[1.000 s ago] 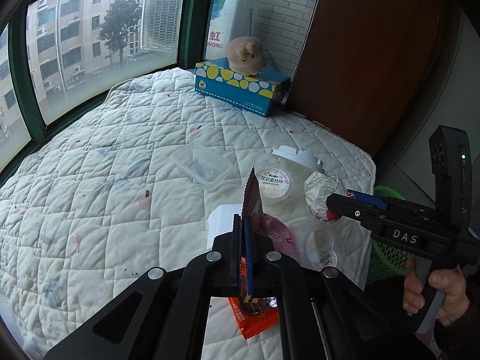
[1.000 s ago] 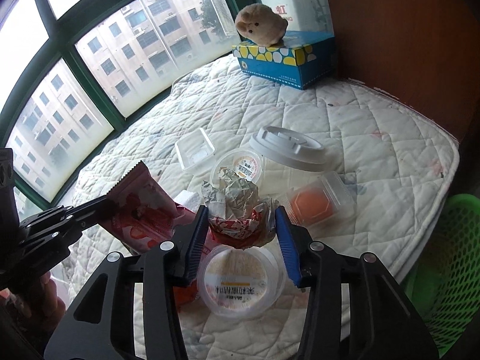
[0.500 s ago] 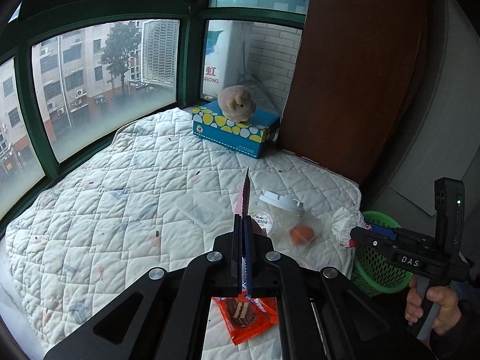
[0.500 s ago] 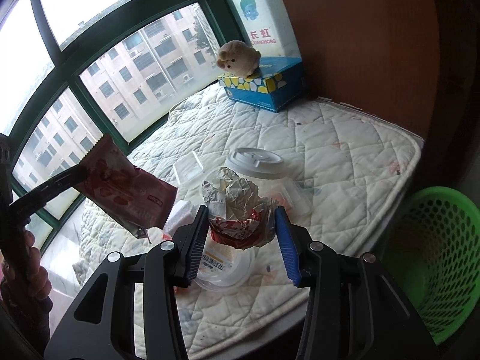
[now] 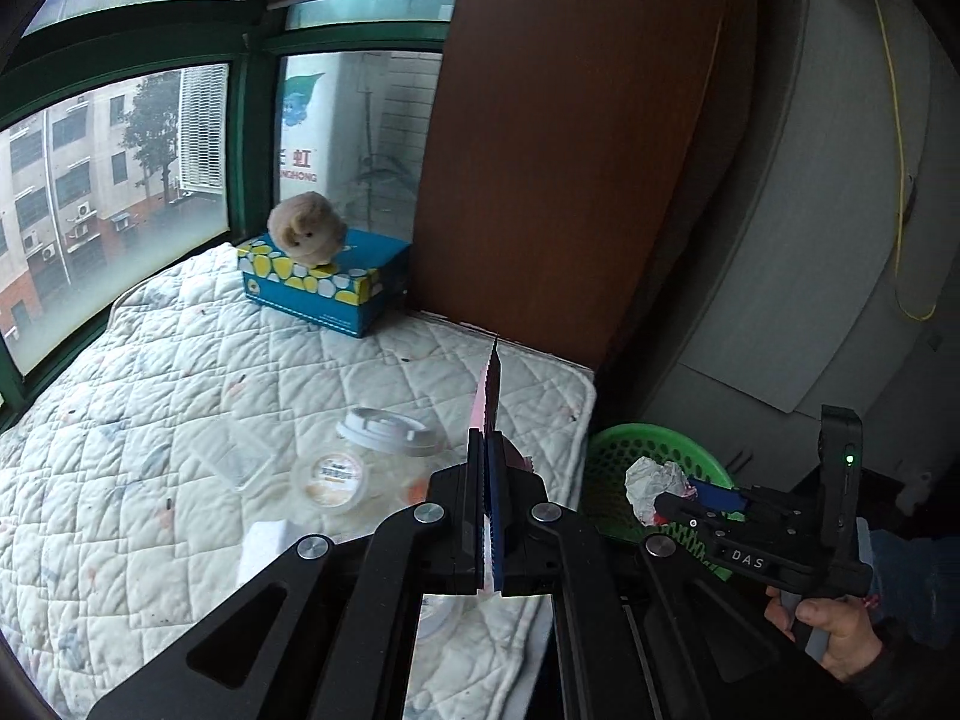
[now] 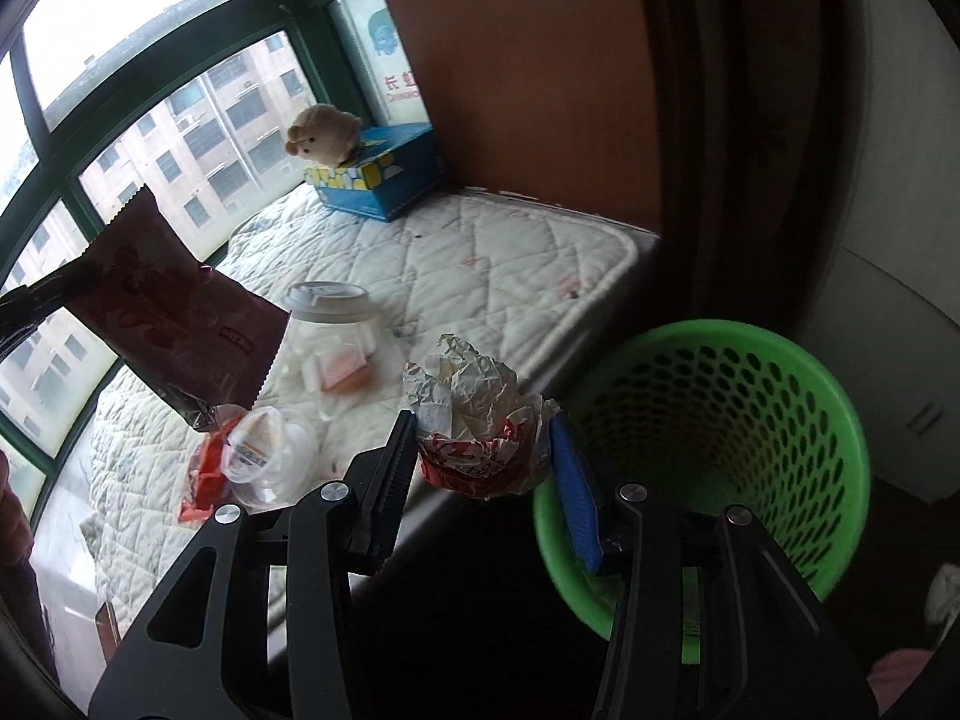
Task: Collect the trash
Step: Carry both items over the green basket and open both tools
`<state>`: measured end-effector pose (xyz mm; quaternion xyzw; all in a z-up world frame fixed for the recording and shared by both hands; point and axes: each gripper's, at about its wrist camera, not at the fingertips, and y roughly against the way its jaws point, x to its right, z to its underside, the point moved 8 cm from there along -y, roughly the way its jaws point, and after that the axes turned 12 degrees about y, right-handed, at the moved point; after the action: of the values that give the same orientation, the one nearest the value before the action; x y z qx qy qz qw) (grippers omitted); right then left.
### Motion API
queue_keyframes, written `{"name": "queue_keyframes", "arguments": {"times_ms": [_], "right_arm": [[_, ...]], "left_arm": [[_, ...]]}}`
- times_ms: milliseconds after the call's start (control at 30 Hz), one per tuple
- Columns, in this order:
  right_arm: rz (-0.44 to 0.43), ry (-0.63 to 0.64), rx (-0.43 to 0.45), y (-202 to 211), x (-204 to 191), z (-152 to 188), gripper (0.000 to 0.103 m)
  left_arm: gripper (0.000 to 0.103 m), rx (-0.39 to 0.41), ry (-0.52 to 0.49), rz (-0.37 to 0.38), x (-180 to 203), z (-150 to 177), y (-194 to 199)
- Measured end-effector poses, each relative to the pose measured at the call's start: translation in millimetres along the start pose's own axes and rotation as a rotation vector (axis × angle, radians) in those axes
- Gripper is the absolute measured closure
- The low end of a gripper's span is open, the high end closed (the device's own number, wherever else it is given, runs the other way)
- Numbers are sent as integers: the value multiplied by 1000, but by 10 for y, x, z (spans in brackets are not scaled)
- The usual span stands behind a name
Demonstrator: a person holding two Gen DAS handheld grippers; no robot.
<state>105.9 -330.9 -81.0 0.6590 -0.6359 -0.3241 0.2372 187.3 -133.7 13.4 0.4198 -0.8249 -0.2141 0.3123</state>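
Right wrist view: my right gripper (image 6: 483,456) pinches a crumpled wrapper (image 6: 474,414) just left of the green basket (image 6: 840,420), nearer than my left gripper (image 5: 485,510), clamped on a red packet (image 6: 174,324) over the bed (image 6: 480,264).

Both grippers have lifted off the white quilted mat (image 5: 180,420). The right gripper (image 6: 483,456) has carried its crumpled foil-and-red wrapper (image 6: 474,414) beside the green perforated plastic basket (image 6: 720,420), and the left gripper (image 5: 487,480) has raised its flat red snack packet (image 6: 174,312) higher.
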Motion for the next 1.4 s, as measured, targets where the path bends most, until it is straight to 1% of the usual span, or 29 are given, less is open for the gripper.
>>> {"name": "queue_keyframes", "arguments": {"times_ms": [133, 300, 367, 433, 500, 733, 933, 1033, 1067, 1133, 1167, 1200, 1300, 1367, 1400], "right_arm": [[64, -32, -13, 78, 366, 183, 55], [106, -66, -24, 146, 713, 362, 53], [122, -74, -27, 164, 818, 414, 50], [132, -86, -28, 195, 891, 451, 48], [132, -102, -32, 230, 955, 493, 41], [154, -128, -10, 409, 1166, 577, 36], [160, -151, 16, 547, 1263, 616, 33], [163, -168, 28, 603, 1320, 639, 32], [166, -173, 30, 621, 1339, 651, 32], [167, -181, 30, 638, 1362, 667, 32], [168, -183, 30, 641, 1368, 663, 32], [171, -185, 30, 647, 1376, 666, 32], [172, -190, 32, 677, 1394, 691, 32], [169, -189, 34, 682, 1381, 691, 32], [165, -188, 36, 684, 1364, 681, 32]], "left_arm": [[101, -24, -13, 48, 320, 51, -168], [101, -47, -26, 89, 691, 108, -374], [101, -59, -28, 105, 818, 146, -464], [101, -72, -30, 115, 934, 192, -548], [101, -84, -36, 123, 1044, 232, -641], [101, -136, -33, 143, 1309, 408, -968], [101, -201, -18, 167, 1490, 593, -1216], [100, -229, -19, 165, 1558, 683, -1334], [98, -238, -20, 166, 1583, 715, -1359], [85, -260, -14, 166, 1593, 769, -1431], [74, -260, -13, 164, 1589, 781, -1443], [68, -253, -16, 161, 1590, 797, -1450], [65, -269, -5, 179, 1592, 836, -1439], [65, -265, -7, 169, 1559, 838, -1420], [61, -262, -9, 163, 1538, 848, -1394]]}}
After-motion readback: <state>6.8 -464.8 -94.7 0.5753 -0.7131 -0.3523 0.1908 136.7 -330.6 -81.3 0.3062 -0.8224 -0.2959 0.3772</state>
